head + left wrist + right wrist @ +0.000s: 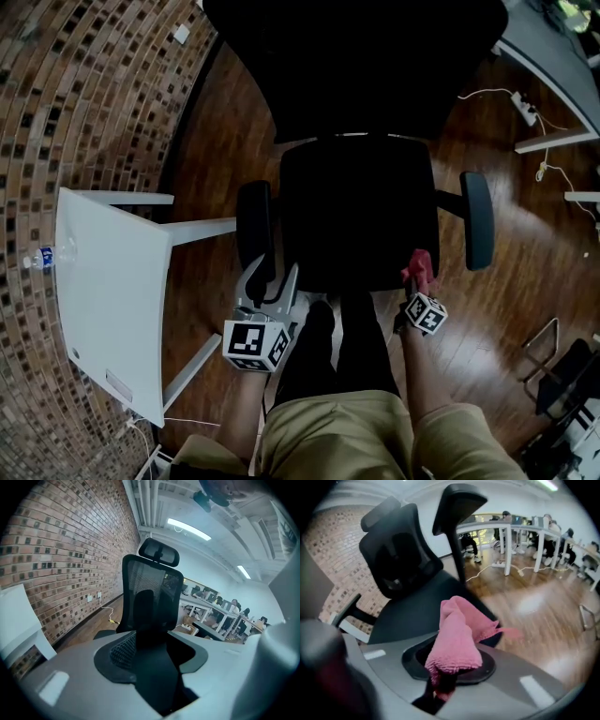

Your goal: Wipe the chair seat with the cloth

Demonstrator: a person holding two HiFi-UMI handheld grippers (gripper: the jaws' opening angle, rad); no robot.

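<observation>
The right gripper [440,686] pinches the pink cloth [457,634] tight by the seat's [361,211] 4 o'clock edge, likely to get ready to wipe, while the left gripper [270,278] hangs spread and empty at 7 o'clock, out of the way.

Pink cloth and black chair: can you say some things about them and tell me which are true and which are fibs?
The pink fuzzy cloth is pinched in the right tool. True.
The cloth lies spread flat on the black chair seat. False: it is bunched up in the tool.
The left tool holds a cloth too. False: it is open, with no cloth.
A white table stands on the person's left. True.
</observation>
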